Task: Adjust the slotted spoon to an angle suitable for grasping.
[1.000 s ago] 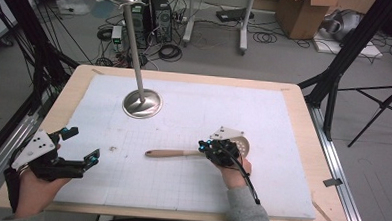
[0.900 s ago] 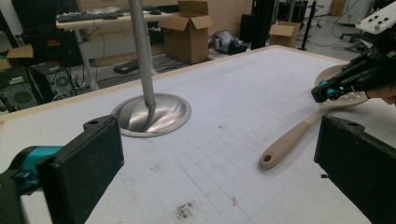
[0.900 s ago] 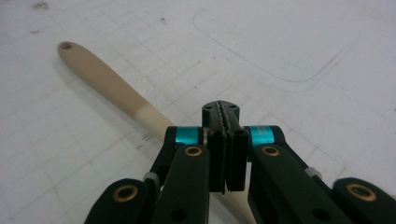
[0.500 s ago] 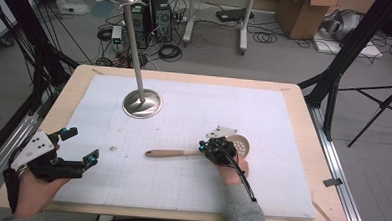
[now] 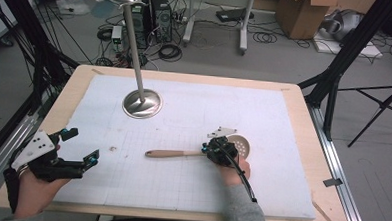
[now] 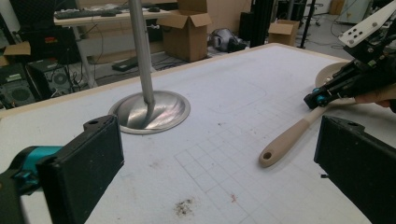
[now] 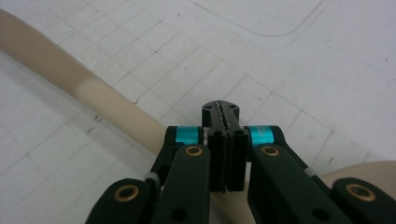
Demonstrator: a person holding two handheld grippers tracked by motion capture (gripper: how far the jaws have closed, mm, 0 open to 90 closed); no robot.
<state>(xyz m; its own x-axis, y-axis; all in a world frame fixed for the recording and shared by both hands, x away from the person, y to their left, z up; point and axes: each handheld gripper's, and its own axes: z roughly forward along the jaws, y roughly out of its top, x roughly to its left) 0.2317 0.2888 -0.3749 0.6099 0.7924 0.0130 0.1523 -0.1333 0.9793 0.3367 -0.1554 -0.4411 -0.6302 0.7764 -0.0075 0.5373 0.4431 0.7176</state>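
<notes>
A skimmer spoon with a beige handle (image 5: pixel 182 153) and a round perforated head (image 5: pixel 241 145) lies flat on the white gridded mat (image 5: pixel 194 115). My right gripper (image 5: pixel 205 150) hovers right over the handle near the head. In the right gripper view its jaws (image 7: pixel 220 109) are pressed together with nothing between them, and the handle (image 7: pixel 93 93) passes underneath. My left gripper (image 5: pixel 81 145) rests at the front left of the mat, open and holding nothing. In the left gripper view its wide-apart jaws (image 6: pixel 219 158) face the spoon handle (image 6: pixel 289 137) and the right gripper (image 6: pixel 317 99).
A metal stand with a round dished base (image 5: pixel 142 103) and a tall pole (image 5: pixel 133 42) stands at the back left of the mat; its base (image 6: pixel 149 109) lies ahead of the left gripper. The wooden table edge (image 5: pixel 303 125) frames the mat. Boxes and cables lie on the floor beyond.
</notes>
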